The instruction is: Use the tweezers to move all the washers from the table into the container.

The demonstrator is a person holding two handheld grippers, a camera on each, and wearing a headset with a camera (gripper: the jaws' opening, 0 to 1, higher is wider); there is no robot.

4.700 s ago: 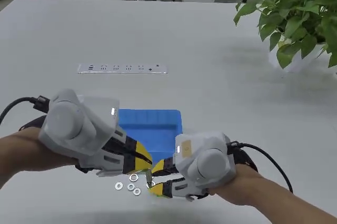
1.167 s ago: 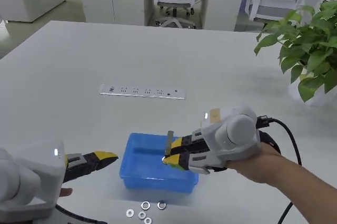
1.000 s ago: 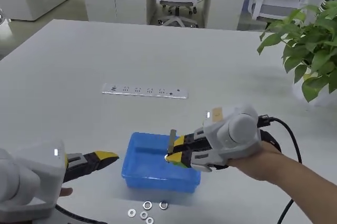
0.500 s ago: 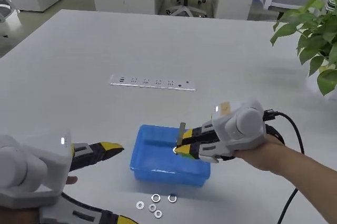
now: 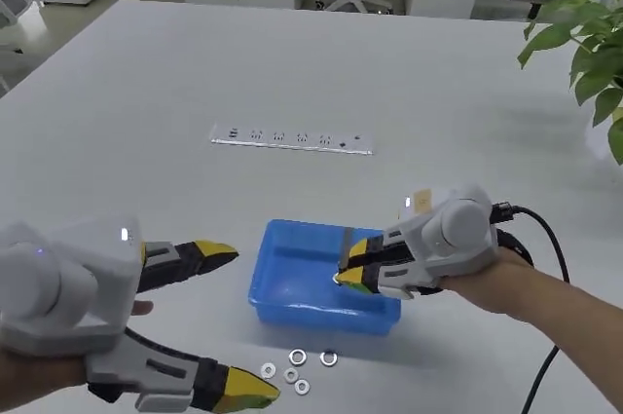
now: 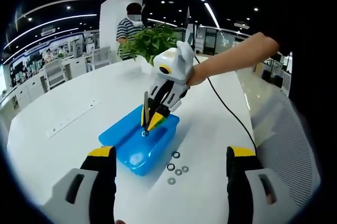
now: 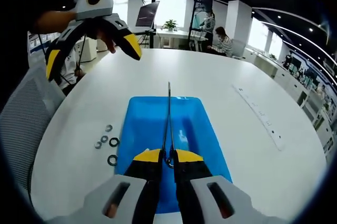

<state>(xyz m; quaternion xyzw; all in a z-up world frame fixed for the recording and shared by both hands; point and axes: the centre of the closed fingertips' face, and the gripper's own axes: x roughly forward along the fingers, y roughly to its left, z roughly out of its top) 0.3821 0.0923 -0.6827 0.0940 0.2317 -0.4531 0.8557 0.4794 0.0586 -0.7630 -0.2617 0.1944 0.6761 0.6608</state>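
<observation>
Right gripper (image 7: 168, 155) clamps slim steel tweezers (image 7: 169, 113) above blue plastic container (image 7: 205, 129); seemingly five small washers (image 7: 114, 142) lie to its left; left gripper (image 6: 171, 153) gapes.

In the head view the right gripper (image 5: 346, 266) is covering the lower length of the tweezers (image 5: 348, 238), so their tips are hiding behind its jaws there. In the left gripper view a tiny speck (image 6: 143, 134) is showing at those tips over the container (image 6: 150, 155), too small to tell what it is. The left gripper (image 5: 251, 324) is running off the bottom-left edge, and the plant (image 5: 584, 34) is getting cropped at the right.
</observation>
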